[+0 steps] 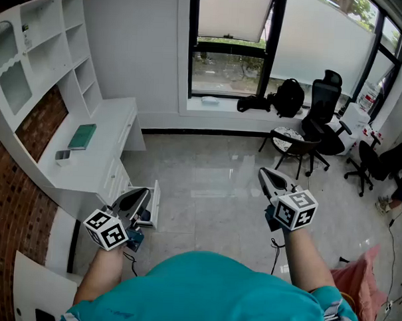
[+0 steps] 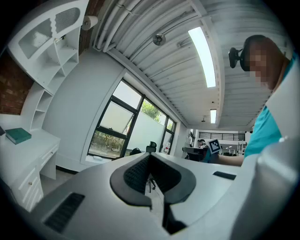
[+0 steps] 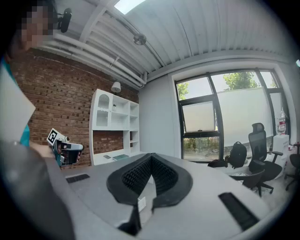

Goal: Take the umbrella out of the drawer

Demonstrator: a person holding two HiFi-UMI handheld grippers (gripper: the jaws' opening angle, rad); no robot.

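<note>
No umbrella shows in any view. The white desk (image 1: pixel 99 129) with its drawers (image 1: pixel 114 176) runs along the left wall. Just right of the desk's near end, my left gripper (image 1: pixel 141 192) is held level; a white drawer front (image 1: pixel 155 202) stands out beside it. Its jaws are shut with nothing between them (image 2: pixel 149 157). My right gripper (image 1: pixel 263 172) hangs over the open floor, well right of the desk, its jaws also shut and empty (image 3: pixel 151 157). The inside of the drawer is hidden from me.
A green book (image 1: pixel 82 136) and a small grey item (image 1: pixel 62 156) lie on the desk under white shelves (image 1: pixel 40 43). Office chairs (image 1: pixel 323 108), a black backpack (image 1: pixel 289 97) and a low chair (image 1: pixel 291 144) stand by the window. Pink cloth (image 1: pixel 359 280) lies at the lower right.
</note>
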